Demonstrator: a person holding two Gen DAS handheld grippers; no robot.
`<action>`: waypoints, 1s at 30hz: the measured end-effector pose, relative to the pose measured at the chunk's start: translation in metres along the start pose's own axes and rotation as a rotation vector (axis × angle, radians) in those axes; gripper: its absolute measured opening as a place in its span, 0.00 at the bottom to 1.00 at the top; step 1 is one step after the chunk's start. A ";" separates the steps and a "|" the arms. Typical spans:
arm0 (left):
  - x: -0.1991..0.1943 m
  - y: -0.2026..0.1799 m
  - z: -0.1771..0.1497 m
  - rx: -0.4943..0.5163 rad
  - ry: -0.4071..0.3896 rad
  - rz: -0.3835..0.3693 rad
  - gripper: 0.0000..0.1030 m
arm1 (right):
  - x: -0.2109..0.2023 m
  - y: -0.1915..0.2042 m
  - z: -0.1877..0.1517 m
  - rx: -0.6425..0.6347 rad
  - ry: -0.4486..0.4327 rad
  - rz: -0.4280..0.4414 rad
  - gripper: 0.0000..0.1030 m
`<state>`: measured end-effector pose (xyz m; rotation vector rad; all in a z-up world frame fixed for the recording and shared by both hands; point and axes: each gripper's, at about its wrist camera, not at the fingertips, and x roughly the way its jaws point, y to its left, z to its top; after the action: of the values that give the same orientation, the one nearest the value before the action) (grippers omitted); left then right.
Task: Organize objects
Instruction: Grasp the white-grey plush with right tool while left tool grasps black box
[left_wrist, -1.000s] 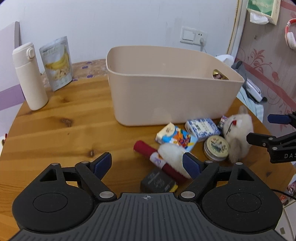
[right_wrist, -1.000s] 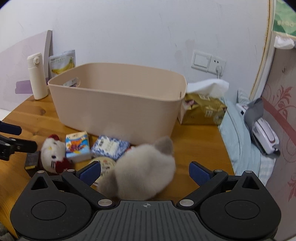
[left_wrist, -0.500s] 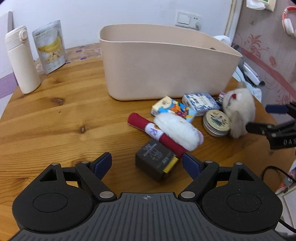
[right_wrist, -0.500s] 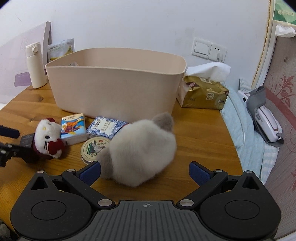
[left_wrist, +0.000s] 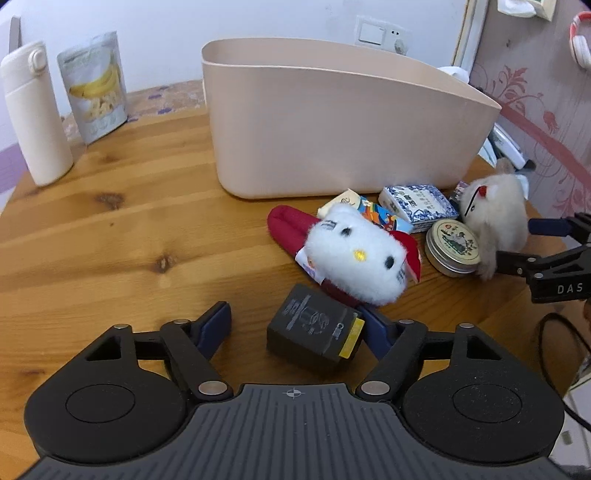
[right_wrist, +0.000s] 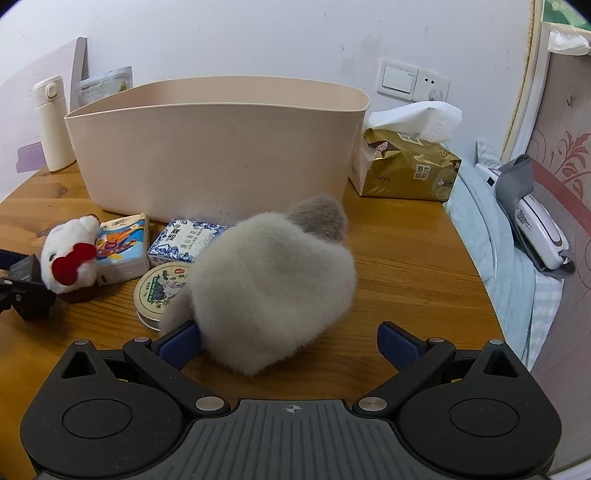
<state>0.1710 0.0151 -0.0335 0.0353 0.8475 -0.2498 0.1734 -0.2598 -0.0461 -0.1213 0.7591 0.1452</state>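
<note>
Both our tongs stand open: left tongs (left_wrist: 295, 325) straddle a small black box (left_wrist: 314, 334), right tongs (right_wrist: 286, 341) straddle a fluffy grey plush toy (right_wrist: 273, 291).

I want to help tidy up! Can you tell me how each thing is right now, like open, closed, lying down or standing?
Left gripper: jaws open, black box between them.
Right gripper: jaws open around the grey plush toy.
Black box: on the table, not gripped.
Grey plush toy: lying on the table.
White kitty plush: lying on its side.
Bin: upright, open-topped.
Round tin: lid on.
Bottle: standing, capped.
Tissue pack: open, tissue sticking out.
</note>
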 end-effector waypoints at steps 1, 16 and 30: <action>0.001 0.000 0.001 0.005 -0.002 0.001 0.71 | 0.001 0.001 0.001 0.000 -0.003 -0.001 1.00; 0.005 -0.004 0.007 0.050 -0.024 0.022 0.45 | 0.012 -0.001 0.012 0.083 -0.038 0.065 0.38; -0.016 0.004 0.009 0.008 -0.072 0.046 0.44 | -0.018 -0.005 0.011 0.121 -0.074 0.094 0.11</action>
<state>0.1683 0.0210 -0.0163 0.0531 0.7728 -0.2103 0.1683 -0.2642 -0.0257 0.0344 0.6978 0.1922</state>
